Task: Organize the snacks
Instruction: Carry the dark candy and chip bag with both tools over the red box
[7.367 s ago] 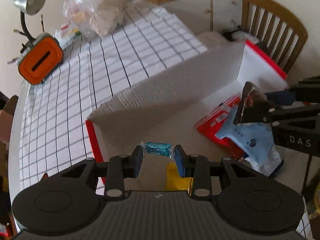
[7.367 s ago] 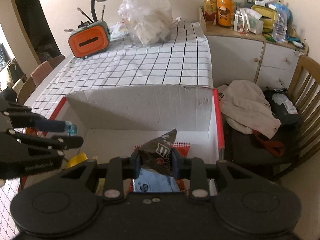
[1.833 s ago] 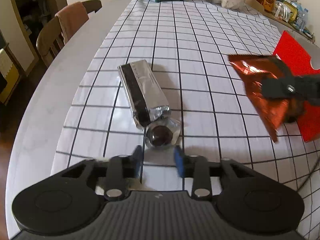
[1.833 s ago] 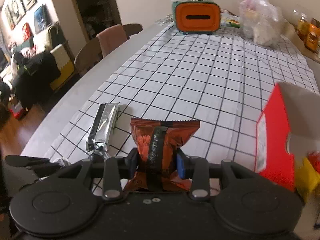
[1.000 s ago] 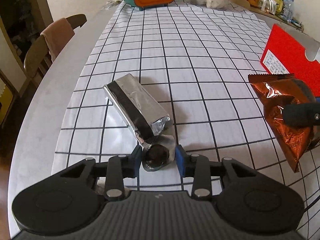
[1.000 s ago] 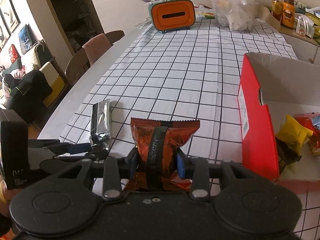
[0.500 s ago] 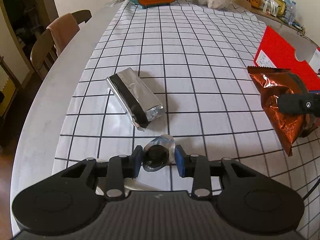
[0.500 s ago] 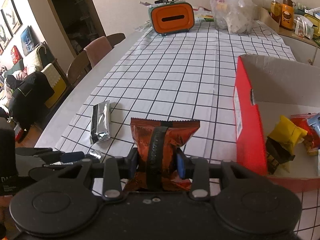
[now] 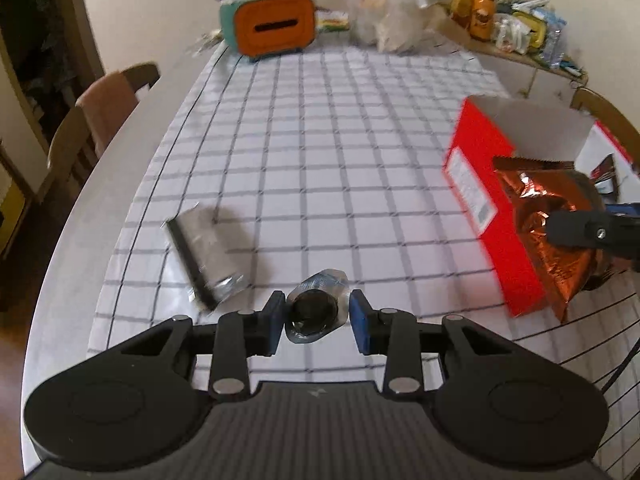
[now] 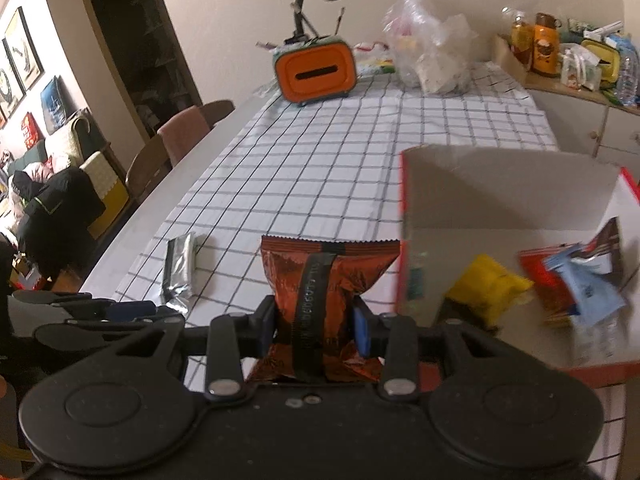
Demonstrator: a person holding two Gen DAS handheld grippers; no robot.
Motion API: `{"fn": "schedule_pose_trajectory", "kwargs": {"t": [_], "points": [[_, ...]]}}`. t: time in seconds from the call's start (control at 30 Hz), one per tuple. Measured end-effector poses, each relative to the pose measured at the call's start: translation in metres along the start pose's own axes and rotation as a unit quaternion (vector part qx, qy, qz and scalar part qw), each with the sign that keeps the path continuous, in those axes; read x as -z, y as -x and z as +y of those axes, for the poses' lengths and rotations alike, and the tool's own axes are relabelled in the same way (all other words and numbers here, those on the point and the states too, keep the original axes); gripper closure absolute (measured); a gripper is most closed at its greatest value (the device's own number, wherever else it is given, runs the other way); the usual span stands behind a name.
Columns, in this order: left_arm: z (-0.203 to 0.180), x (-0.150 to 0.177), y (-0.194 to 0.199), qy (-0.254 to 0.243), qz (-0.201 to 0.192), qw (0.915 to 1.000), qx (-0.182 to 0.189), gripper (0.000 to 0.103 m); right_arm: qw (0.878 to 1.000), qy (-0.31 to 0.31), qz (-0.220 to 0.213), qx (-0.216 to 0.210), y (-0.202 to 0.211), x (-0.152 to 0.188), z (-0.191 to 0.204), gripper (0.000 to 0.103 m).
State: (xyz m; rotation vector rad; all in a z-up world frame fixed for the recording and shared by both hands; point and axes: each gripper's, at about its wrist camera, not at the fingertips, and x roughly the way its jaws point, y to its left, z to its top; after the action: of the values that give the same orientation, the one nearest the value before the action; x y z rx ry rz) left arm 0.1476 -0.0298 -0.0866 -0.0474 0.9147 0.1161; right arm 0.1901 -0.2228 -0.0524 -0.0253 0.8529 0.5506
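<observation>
No writing is legible. The left hand-held gripper (image 9: 318, 322) clamps a small round dark foil-wrapped snack (image 9: 316, 312); the right hand-held gripper (image 10: 314, 330) clamps a crinkled copper-orange foil packet (image 10: 326, 276). Only the right view shows the inside of the red cardboard box (image 10: 500, 200).

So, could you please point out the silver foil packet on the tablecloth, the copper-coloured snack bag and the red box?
silver foil packet (image 9: 208, 258), left wrist view, middle of its top face
copper-coloured snack bag (image 10: 320, 280), right wrist view, front panel
red box (image 9: 486, 200), left wrist view, outer side wall

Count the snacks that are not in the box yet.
3: a silver pack lying on the tablecloth, a small foil-wrapped cookie in the left gripper, and a copper bag in the right gripper.
</observation>
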Motion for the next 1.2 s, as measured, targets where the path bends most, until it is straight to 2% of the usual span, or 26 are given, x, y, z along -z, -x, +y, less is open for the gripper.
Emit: {"fn": "schedule_pose_trajectory", "kwargs": {"t": [0.27, 0.53, 0.9, 1.2], "points": [[-0.052, -0.036, 0.020, -0.008, -0.034, 0.9993, 0.016, 0.070, 0.999, -0.031, -0.019, -0.030, 0.030, -0.010, -0.046, 0.067], [-0.109, -0.066, 0.026, -0.027, -0.051, 0.9977, 0.036, 0.070, 0.999, -0.021, -0.038, 0.006, 0.051, -0.018, -0.097, 0.067], [-0.187, -0.088, -0.005, -0.065, -0.021, 0.9960, 0.058, 0.069, 0.997, -0.026, -0.031, 0.067, 0.057, -0.012, -0.167, 0.067], [-0.228, -0.105, -0.047, -0.078, 0.018, 0.9960, 0.040, 0.069, 0.995, -0.031, -0.009, 0.092, 0.041, -0.012, -0.206, 0.067]]}}
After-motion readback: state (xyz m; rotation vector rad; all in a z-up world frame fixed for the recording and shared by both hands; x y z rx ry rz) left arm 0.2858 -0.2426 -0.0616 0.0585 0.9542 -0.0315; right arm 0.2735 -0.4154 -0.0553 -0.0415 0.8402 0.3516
